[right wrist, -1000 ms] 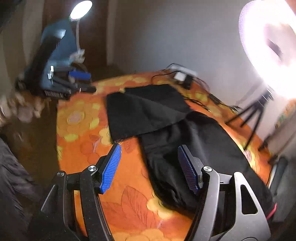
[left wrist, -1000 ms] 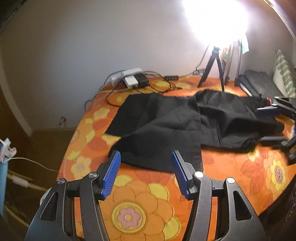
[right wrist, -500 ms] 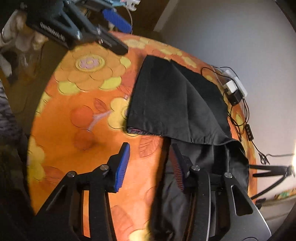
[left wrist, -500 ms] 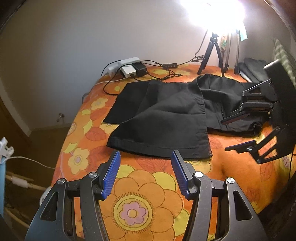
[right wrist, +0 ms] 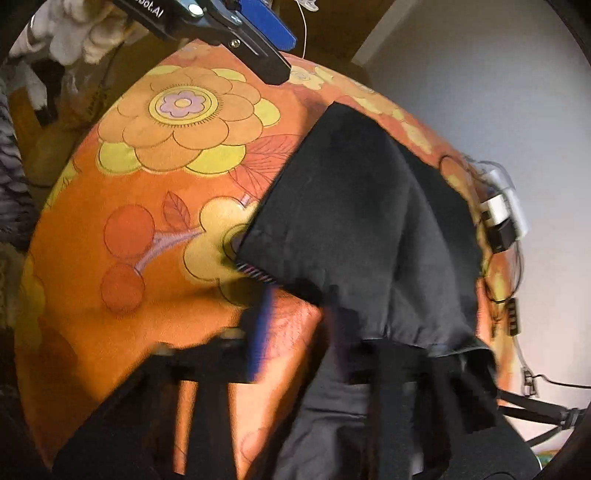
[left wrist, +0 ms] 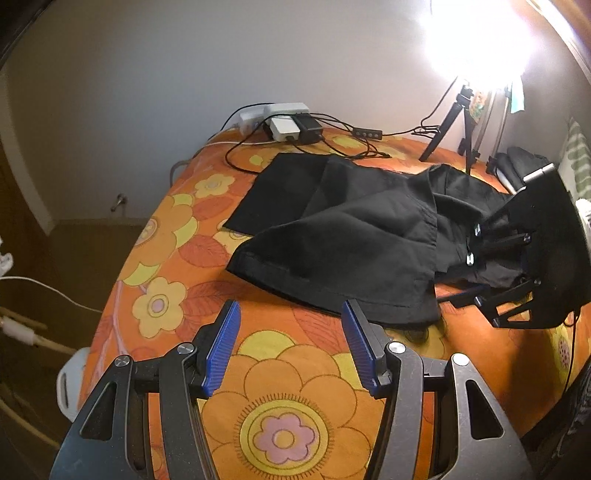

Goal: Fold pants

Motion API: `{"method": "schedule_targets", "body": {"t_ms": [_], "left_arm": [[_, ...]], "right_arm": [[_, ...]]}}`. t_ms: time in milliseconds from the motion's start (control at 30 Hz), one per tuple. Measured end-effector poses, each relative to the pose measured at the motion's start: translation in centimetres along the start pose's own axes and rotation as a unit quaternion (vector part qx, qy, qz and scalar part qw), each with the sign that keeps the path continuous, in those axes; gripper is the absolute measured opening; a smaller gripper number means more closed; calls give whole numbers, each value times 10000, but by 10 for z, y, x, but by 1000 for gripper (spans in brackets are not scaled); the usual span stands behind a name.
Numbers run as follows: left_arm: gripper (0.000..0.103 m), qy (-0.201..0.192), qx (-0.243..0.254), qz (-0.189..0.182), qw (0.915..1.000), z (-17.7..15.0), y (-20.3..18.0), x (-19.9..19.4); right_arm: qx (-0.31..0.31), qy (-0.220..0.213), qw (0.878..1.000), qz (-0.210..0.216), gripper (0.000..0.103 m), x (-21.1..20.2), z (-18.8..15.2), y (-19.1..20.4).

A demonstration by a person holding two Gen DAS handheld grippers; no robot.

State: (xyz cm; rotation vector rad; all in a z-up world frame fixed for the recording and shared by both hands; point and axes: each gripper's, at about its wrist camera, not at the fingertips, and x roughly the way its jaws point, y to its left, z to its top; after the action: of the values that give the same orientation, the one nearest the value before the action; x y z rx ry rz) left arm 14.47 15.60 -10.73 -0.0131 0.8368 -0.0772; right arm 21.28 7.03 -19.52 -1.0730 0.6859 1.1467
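Note:
Black pants (left wrist: 343, 236) lie spread on an orange flowered cloth, one leg crossed over the other; they also show in the right wrist view (right wrist: 369, 221). My left gripper (left wrist: 291, 349) is open and empty, just short of the near leg hem. My right gripper (right wrist: 295, 332) is blurred and low over the cloth at the pants' edge; its blue pad (right wrist: 260, 332) shows on the left, while the right finger is dark against the fabric. In the left wrist view the right gripper (left wrist: 476, 273) sits at the pants' right side, its fingers spread around the fabric edge.
A power strip with adapters and cables (left wrist: 291, 123) lies at the table's far edge. A tripod (left wrist: 454, 122) with a bright ring light stands at the back right. Dark items (left wrist: 524, 162) sit at the far right. The left gripper appears at the top of the right wrist view (right wrist: 236, 33).
My right gripper has swung down and in toward the pants' side edge, blurring its view. My left gripper has held its place near the leg hem, still open.

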Motion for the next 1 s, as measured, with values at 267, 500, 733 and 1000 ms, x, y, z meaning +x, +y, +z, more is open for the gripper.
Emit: {"method": "schedule_targets", "body": {"t_ms": [267, 500, 733, 1000], "left_arm": [[56, 73, 137, -116, 9998, 4, -6, 18], [56, -160, 103, -213, 9996, 16, -4, 24], [56, -250, 62, -106, 9996, 27, 7, 35], [56, -86, 19, -165, 9998, 31, 16, 57]], "right_arm": [[790, -376, 9961, 123, 3, -10, 2, -32], [1262, -778, 9869, -638, 3, -36, 22, -92], [1809, -821, 9731, -1165, 2, -26, 43, -166], [2005, -562, 9700, -1250, 2, 34, 56, -207]]}}
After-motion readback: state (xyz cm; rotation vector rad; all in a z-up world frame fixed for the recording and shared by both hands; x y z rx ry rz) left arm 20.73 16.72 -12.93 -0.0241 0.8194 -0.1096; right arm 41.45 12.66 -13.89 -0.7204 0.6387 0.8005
